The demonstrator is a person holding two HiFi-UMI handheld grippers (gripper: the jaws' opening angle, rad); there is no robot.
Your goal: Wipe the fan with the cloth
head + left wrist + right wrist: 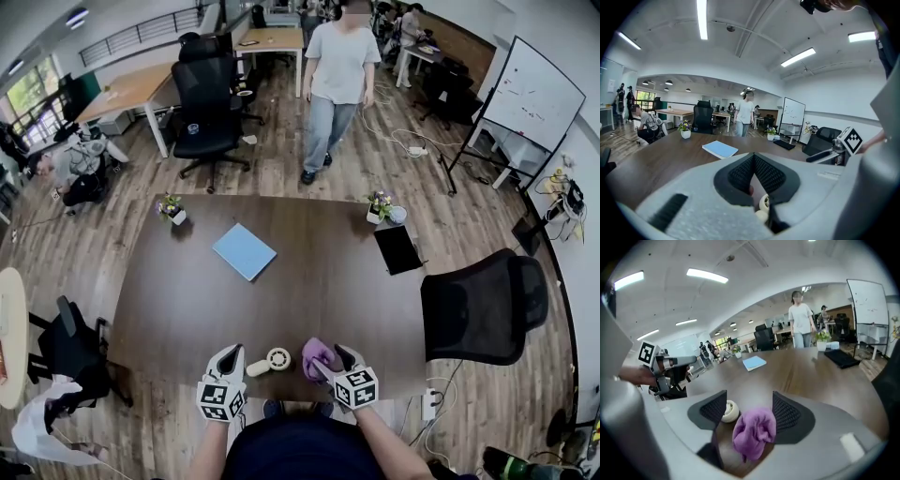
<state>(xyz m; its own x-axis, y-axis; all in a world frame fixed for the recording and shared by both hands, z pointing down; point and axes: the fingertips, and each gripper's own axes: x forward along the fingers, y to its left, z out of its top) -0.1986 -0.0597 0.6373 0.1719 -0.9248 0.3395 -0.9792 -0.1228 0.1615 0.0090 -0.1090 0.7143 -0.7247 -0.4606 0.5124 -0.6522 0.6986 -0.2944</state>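
**Small fan and cloth at the near edge of the desk**

At the near edge of the dark brown wooden desk (309, 281), left of its middle, the left gripper (229, 356) is held with its fingers (740, 176) brought together at the tips; nothing is seen clamped between them.

Just to its right lies the small cream plastic handheld fan (272, 361), flat on the desk. Its long axis runs roughly along the near edge, with the stubby handle pointed toward the left gripper and the round head, grille upward, toward the right. It is judged light, stiff and apt to skid on the smooth wood, so it would best be taken by the handle, leaving the grille free.

Next comes the crumpled purple cloth (318, 355), soft and limp, best pinched at a bunched fold. It stands between the spread fingers (785, 413) of the right gripper (349, 359), against the right-hand one, and is not squeezed.
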